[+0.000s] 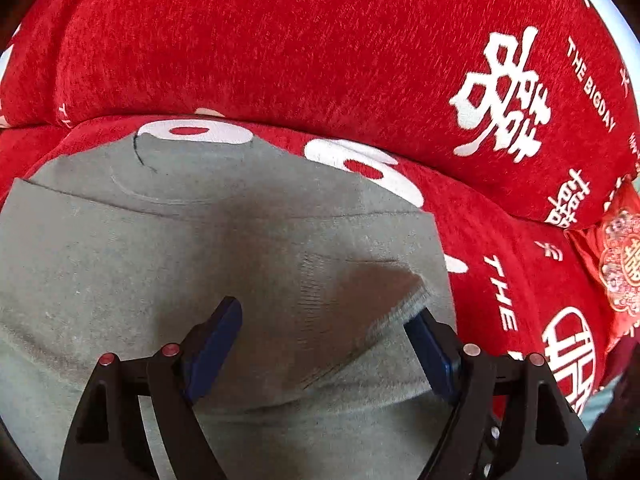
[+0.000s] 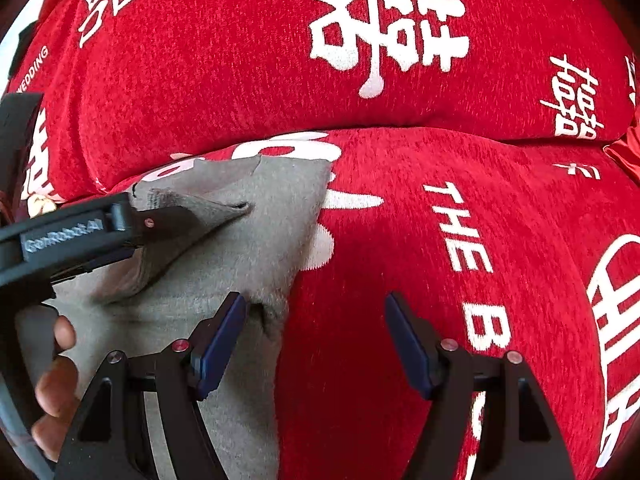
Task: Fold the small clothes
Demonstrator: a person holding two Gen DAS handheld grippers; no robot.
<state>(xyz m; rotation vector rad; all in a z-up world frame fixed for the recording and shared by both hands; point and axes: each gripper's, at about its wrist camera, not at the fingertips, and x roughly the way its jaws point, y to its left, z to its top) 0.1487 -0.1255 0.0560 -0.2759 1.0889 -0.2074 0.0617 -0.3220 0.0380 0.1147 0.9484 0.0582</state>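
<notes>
Garment: grey cloth [image 1: 168,264] lies on the red cover [image 1: 280,48], a folded flap raised near its right edge.
Left gripper [image 1: 324,320]: jaws wide, nothing clamped; flap edge rests against the right pad.
Right gripper [image 2: 316,320]: jaws wide and empty, straddling the cloth's edge.
Technique: likely flatten the flap and align edges before pressing the crease.
Surface: soft cushions printed with white characters; room unseen.

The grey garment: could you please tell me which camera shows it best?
The left wrist view: the grey garment fills its lower half, folded edges visible. The right wrist view shows only its right edge, partly hidden by the left gripper.
</notes>
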